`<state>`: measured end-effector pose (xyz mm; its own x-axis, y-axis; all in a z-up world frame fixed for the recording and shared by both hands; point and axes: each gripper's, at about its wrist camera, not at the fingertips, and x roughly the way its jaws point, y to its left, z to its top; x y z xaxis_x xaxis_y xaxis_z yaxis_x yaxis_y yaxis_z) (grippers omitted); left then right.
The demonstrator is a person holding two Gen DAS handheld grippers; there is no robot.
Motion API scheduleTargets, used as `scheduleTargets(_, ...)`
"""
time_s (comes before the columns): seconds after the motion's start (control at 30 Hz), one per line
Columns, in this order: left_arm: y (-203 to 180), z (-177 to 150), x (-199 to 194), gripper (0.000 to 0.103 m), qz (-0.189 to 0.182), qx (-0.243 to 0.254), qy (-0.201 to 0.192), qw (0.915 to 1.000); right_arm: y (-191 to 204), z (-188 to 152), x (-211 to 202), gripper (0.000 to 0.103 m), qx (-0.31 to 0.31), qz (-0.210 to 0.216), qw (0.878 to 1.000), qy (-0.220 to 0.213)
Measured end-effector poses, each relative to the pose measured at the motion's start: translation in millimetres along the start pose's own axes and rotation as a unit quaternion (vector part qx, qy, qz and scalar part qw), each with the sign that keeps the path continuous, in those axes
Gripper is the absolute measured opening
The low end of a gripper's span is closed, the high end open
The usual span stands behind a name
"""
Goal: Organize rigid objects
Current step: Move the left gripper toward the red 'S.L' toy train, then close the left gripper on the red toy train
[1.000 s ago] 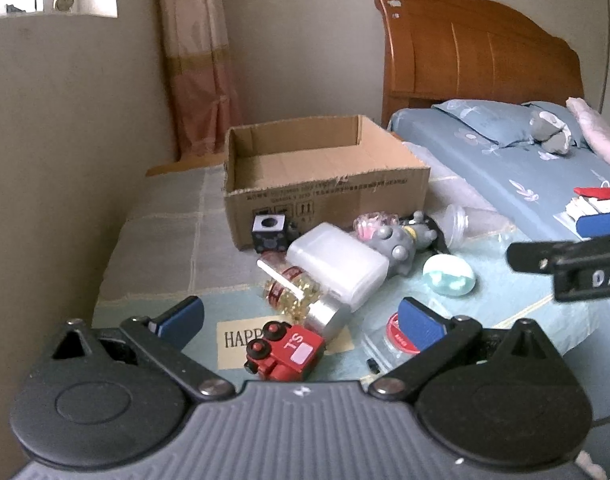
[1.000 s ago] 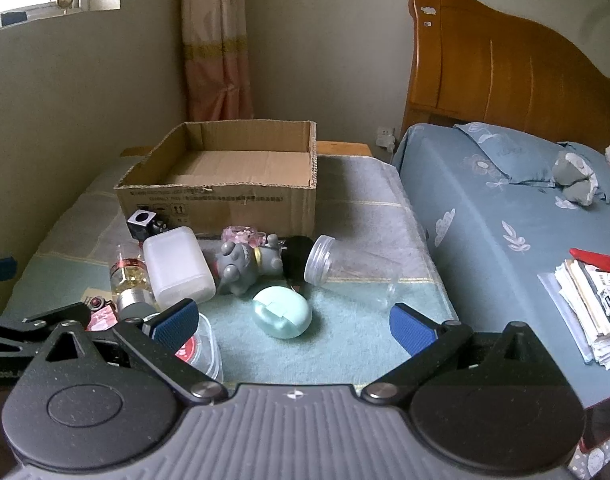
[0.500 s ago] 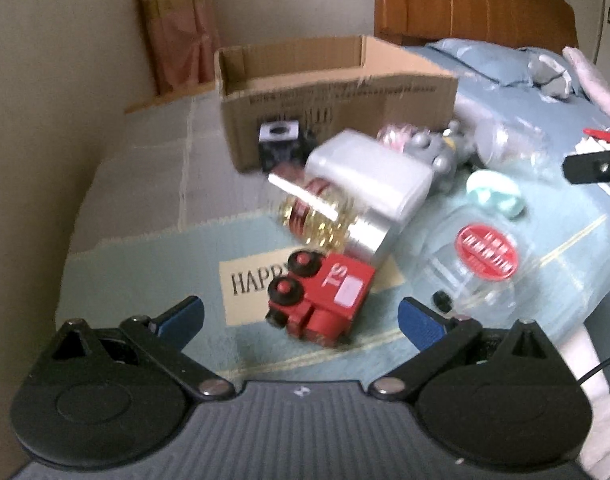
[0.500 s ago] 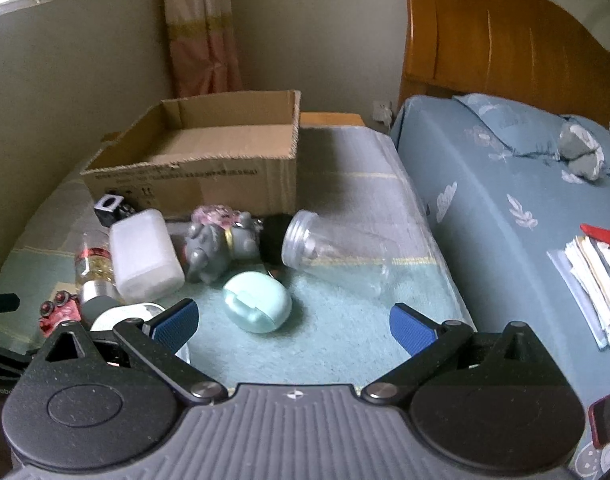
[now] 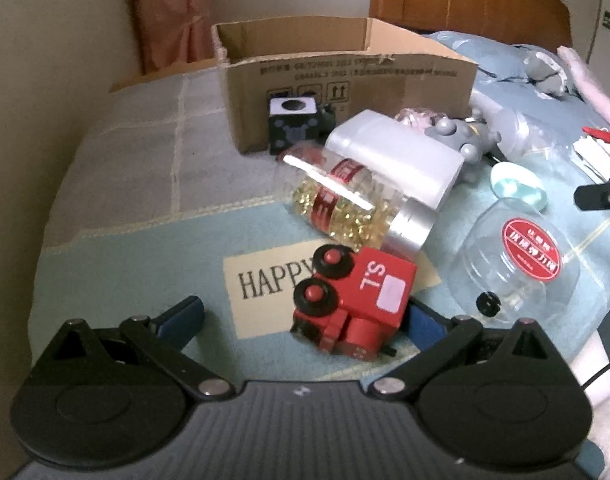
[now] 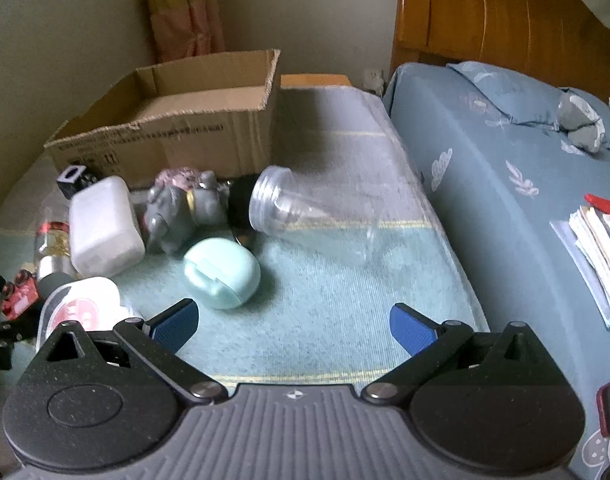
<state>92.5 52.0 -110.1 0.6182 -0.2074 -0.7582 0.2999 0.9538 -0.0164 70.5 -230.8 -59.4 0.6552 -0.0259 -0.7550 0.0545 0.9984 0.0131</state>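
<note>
An open cardboard box (image 5: 345, 76) stands at the back of a cloth-covered surface; it also shows in the right wrist view (image 6: 177, 128). In front lie a red toy truck (image 5: 353, 300), a capsule bottle (image 5: 353, 208), a white container (image 5: 397, 160), a black cube (image 5: 291, 124) and a clear lidded tub (image 5: 517, 264). My left gripper (image 5: 301, 320) is open, with the truck between its fingers near the right pad. My right gripper (image 6: 291, 326) is open and empty, just short of a mint case (image 6: 221, 272) and a clear jar (image 6: 313, 216) lying on its side.
A grey elephant figure (image 6: 185, 212) lies between the white container (image 6: 101, 228) and the jar. A bed with blue bedding (image 6: 525, 184) and a wooden headboard (image 6: 497, 20) runs along the right. Papers (image 6: 601, 244) lie on the bed. A wall and curtain (image 6: 185, 4) close the back.
My left gripper has moved forward and down until the red truck sits between its open fingers. My right gripper has moved closer to the mint case and jar.
</note>
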Motion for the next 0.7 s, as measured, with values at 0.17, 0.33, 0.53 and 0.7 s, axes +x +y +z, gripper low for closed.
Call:
scheduleTargets(0.17, -0.8, 5.8, 4.9, 0.102, -0.014, 0.016, -0.006, 0.9998, -2.5, -2.1, 8.8, 0.103, -0.002, 0.0, 1.0, 0.008)
scheduleTargets(0.33, -4.1, 6.4, 3.6, 0.097, -0.029, 0.04, -0.012, 0.9987, -1.7, -3.1, 18.6, 0.103, -0.012, 0.011, 1.0, 0.014)
scheduleTargets(0.53, -13.8, 6.8, -5.5, 0.063, -0.062, 0.079, -0.019, 0.9948, 6.3, -3.5, 26.2, 0.103, -0.04, 0.025, 0.999, 0.014)
scheduleTargets(0.7, -12.1, 8.4, -6.8, 0.049, -0.068, 0.072, -0.016, 0.995, 9.1, -0.6, 21.1, 0.103, -0.047, 0.037, 0.998, 0.007)
